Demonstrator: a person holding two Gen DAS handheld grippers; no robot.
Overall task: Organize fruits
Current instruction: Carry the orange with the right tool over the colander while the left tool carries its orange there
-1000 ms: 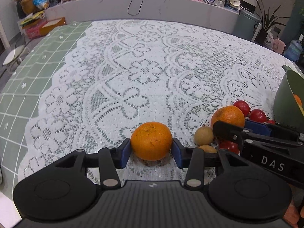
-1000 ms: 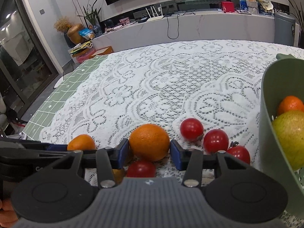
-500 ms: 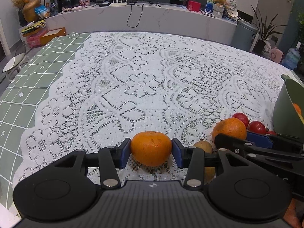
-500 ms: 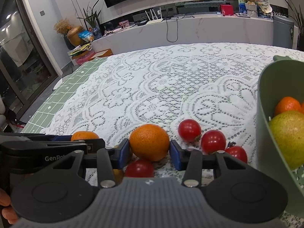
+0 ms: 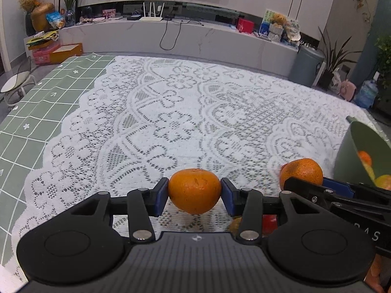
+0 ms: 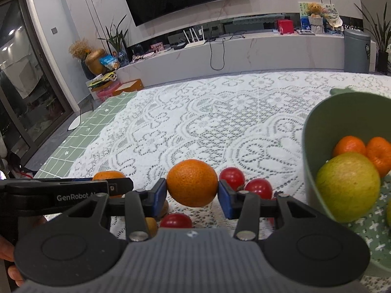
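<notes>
Both pairs of blue-padded fingers are clamped on fruit: the left gripper pinches a mandarin between its pads, and the right gripper squeezes a second, rounder orange the same way. Taking the green bowl as the landmark, both held fruits hang to its left, above the white lace tablecloth, with the right gripper's orange the nearer one and the mandarin farther out beyond it. In the left wrist view the right gripper's black arm crosses the lower right corner, its orange showing just beside the bowl's wall. Between that orange and the bowl, several cherry tomatoes lie on the lace, and another tomato sits lower, under the right gripper's fingers, beside a small brownish fruit that is mostly hidden. Inside the bowl rest a large yellow-green apple and, behind it, two small mandarins. To the far left of the bowl, a person's fingers wrap the left gripper's handle.
</notes>
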